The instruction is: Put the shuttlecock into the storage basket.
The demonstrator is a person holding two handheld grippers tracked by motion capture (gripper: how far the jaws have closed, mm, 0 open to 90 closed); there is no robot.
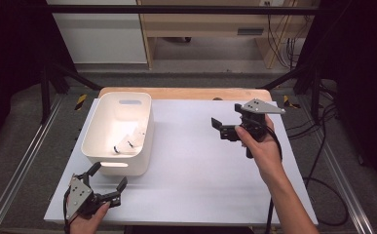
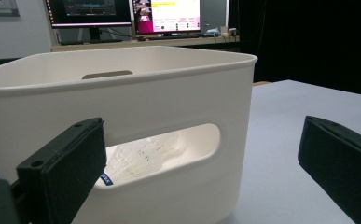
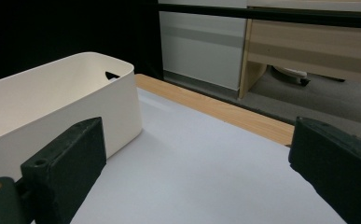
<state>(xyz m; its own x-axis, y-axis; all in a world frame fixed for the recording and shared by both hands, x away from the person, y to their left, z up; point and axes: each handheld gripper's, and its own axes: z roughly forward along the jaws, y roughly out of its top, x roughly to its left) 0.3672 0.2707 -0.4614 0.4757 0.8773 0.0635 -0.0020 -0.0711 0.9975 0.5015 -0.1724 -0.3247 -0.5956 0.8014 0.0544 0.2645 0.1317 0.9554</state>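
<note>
A white plastic bin (image 1: 142, 126) with handle slots stands on the left part of the white table (image 1: 200, 170). White shuttlecock-like items (image 1: 127, 142) lie on its floor. In the left gripper view they show through the near handle slot (image 2: 141, 158). My left gripper (image 1: 109, 175) is open and empty, low at the front left, just short of the bin's near wall (image 2: 169, 93). My right gripper (image 1: 226, 115) is held above the table's right half, open and empty, its jaws towards the bin (image 3: 52, 107).
A wooden strip (image 1: 186, 93) runs along the table's far edge. Metal rails (image 1: 20, 165) flank the table on both sides. Cables (image 1: 322, 185) trail on the floor at the right. Monitors (image 2: 122, 11) stand beyond the bin in the left gripper view.
</note>
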